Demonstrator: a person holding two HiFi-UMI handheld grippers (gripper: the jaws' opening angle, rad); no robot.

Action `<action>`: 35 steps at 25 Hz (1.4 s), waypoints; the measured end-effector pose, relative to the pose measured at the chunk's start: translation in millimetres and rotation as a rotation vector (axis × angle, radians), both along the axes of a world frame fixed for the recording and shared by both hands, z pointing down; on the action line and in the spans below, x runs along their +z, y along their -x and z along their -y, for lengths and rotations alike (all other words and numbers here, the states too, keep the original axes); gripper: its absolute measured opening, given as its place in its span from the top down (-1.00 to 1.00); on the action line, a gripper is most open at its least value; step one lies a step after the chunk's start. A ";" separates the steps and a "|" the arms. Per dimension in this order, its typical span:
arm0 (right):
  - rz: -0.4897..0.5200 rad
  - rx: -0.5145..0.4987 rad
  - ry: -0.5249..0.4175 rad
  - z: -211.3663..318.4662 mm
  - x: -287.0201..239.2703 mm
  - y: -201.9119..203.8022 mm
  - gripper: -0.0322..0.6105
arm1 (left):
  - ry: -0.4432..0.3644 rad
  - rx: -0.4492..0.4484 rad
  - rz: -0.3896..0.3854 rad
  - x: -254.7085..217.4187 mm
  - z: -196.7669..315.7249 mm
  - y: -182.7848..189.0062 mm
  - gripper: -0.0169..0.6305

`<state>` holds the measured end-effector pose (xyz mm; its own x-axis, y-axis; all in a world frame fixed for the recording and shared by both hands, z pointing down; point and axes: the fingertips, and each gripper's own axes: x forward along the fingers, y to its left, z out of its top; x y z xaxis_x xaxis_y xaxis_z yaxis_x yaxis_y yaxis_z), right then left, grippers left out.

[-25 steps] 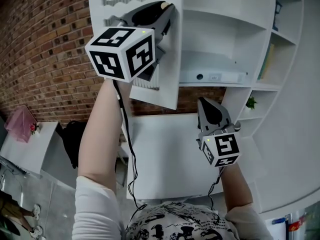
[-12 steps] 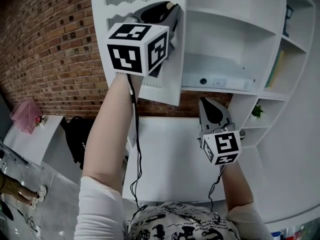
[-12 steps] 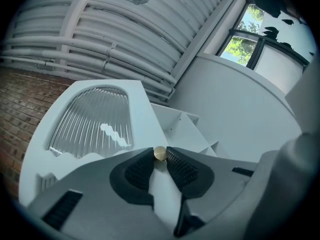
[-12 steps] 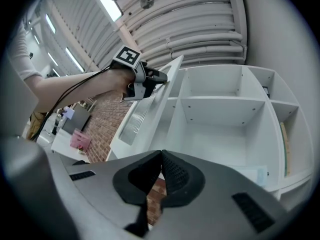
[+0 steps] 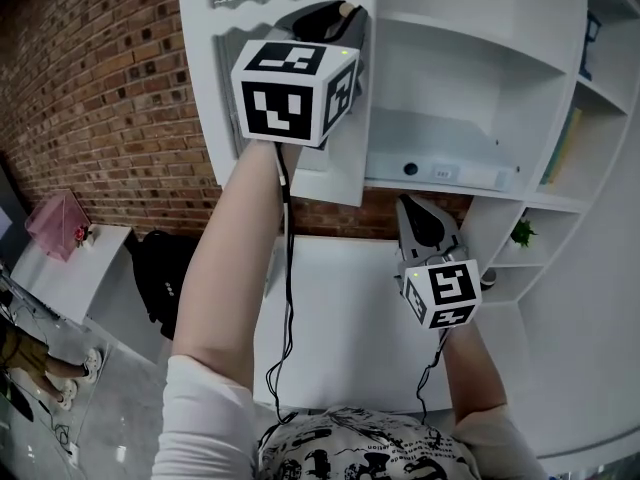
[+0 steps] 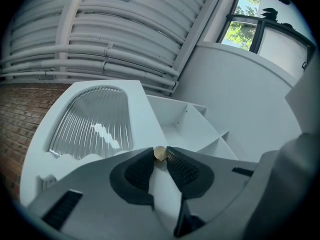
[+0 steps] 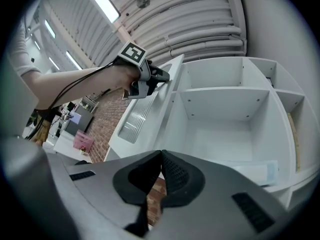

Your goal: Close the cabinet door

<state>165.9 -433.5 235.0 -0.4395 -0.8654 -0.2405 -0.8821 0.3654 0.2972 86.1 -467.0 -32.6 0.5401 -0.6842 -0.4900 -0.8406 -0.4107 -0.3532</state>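
Note:
The white cabinet door (image 5: 262,28), with a ribbed glass pane (image 6: 92,121), stands part open on a wall cabinet (image 5: 455,78). My left gripper (image 6: 159,153) is raised to the door's free edge and shut on its small brass knob (image 6: 159,153); the head view shows that gripper (image 5: 335,18) at the door's edge above its marker cube. My right gripper (image 5: 420,218) hangs lower, below the open shelves, with its jaws (image 7: 160,159) shut and nothing between them. From the right gripper view, the left gripper (image 7: 150,76) is at the door's top corner.
A flat white box (image 5: 440,158) lies on the cabinet's lower shelf. Open side shelves (image 5: 570,118) hold books and a small plant (image 5: 520,233). A brick wall (image 5: 110,98) runs behind; a white table (image 5: 350,318) lies below.
My left gripper has carried the door's edge to the right, towards the cabinet, narrowing the opening. The right gripper has barely shifted in the picture.

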 end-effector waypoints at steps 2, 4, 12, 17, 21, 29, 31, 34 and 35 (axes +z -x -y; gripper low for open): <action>0.003 -0.004 0.007 5.4 2.1 -1.8 0.85 | -0.007 -0.014 -0.002 -0.3 5.9 -1.3 0.66; 0.008 -0.006 0.013 11.3 4.0 -5.5 0.85 | -0.011 -0.023 -0.012 -1.3 11.8 -3.3 0.66; 0.032 0.005 0.044 28.1 13.8 -18.6 0.85 | 0.001 -0.064 -0.026 -1.4 35.2 -9.3 0.65; 0.033 0.006 0.044 29.5 12.1 -19.6 0.85 | 0.019 -0.072 -0.029 -2.6 44.4 -10.4 0.65; 0.030 0.011 0.048 29.8 11.6 -19.3 0.85 | 0.038 -0.081 -0.019 -2.1 52.0 -11.2 0.64; 0.023 0.024 0.047 24.5 12.1 -24.6 0.85 | 0.037 -0.069 -0.006 -2.2 50.4 -11.0 0.64; 0.020 0.027 0.051 21.3 12.3 -24.1 0.85 | 0.039 -0.048 -0.003 -2.5 50.1 -10.1 0.64; 0.016 0.037 0.060 17.3 14.0 -24.8 0.85 | 0.058 -0.047 0.012 -2.7 49.6 -9.3 0.64; 0.020 0.039 0.064 16.3 14.7 -25.5 0.85 | 0.057 -0.051 0.016 -3.1 48.4 -9.8 0.64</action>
